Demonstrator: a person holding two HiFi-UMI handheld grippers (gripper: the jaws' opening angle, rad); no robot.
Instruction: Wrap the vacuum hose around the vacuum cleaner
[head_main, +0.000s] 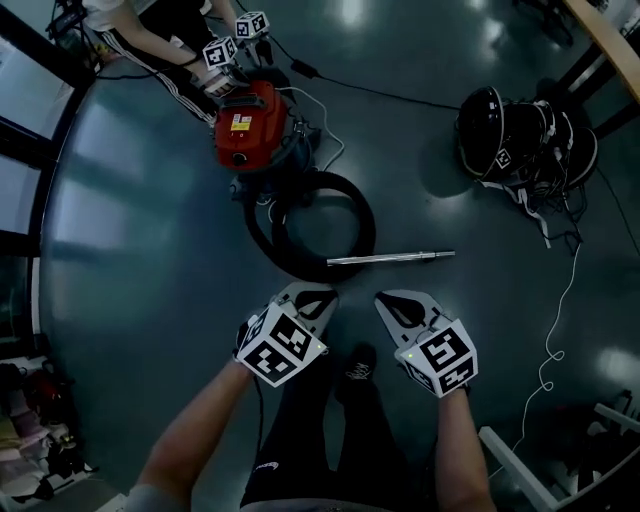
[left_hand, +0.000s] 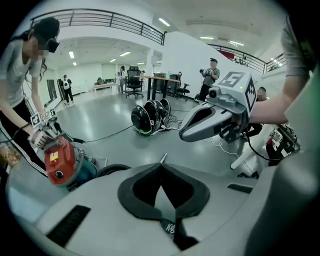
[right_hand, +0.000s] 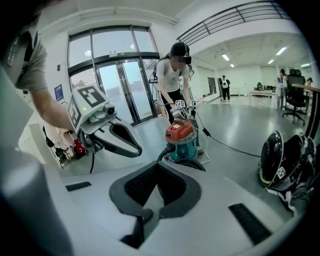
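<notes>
A red and teal vacuum cleaner (head_main: 258, 125) stands on the grey floor, far ahead of me. Its black hose (head_main: 310, 225) lies in a loop in front of it, ending in a metal wand (head_main: 390, 258). My left gripper (head_main: 318, 296) and right gripper (head_main: 392, 300) hang side by side in the air, near my body and short of the hose. Both are shut with nothing in them. The left gripper view shows its closed jaws (left_hand: 161, 167) with the vacuum (left_hand: 60, 160) at left. The right gripper view shows its closed jaws (right_hand: 158, 165) aimed at the vacuum (right_hand: 181, 137).
Another person bends over the vacuum with two marker-cube grippers (head_main: 235, 45). A heap of black helmet-like gear (head_main: 520, 135) lies at the right, with cables (head_main: 555, 350) trailing over the floor. A glass door (right_hand: 117, 90) stands behind the vacuum. Desks and chairs (left_hand: 150, 82) are far off.
</notes>
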